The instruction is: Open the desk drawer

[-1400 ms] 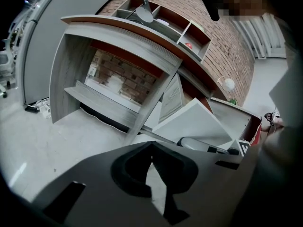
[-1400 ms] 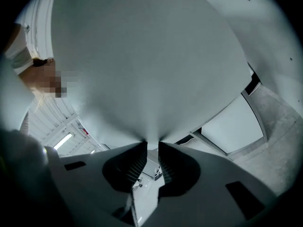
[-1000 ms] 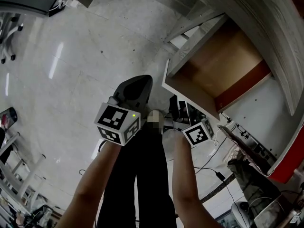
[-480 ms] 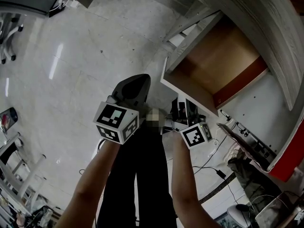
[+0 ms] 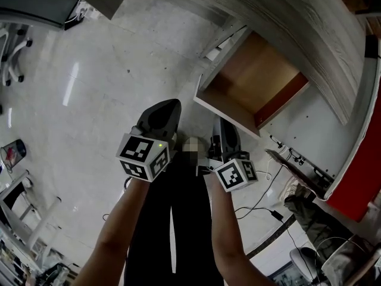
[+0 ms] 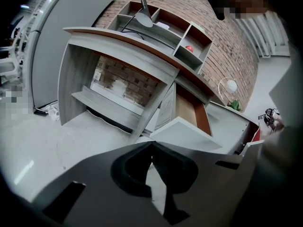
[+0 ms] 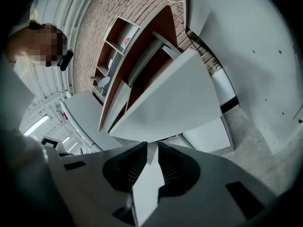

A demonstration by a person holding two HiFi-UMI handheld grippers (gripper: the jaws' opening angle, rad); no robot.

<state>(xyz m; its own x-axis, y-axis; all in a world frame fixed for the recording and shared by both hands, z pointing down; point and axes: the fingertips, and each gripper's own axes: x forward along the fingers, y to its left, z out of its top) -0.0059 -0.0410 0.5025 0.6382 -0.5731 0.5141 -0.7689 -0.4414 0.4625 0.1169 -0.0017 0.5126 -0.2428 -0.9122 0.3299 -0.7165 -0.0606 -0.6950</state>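
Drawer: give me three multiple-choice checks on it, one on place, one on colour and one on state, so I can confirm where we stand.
1. In the head view, where is the drawer relative to the right gripper?
A. Below it, to the left
B. Above it, slightly to the right
C. Level with it, far left

2. What colour is the drawer's inside bottom?
A. Blue
B. Black
C. Brown

3. What state is the drawer in?
A. Open, standing out from the desk
B. Shut flush with the desk
C. Taken out and lying on the floor

Answers:
1. B, since the head view shows the drawer above the gripper and a little to its right.
2. C, since its bare bottom panel shows brown.
3. A, since its white front stands clear of the desk and the inside is exposed.
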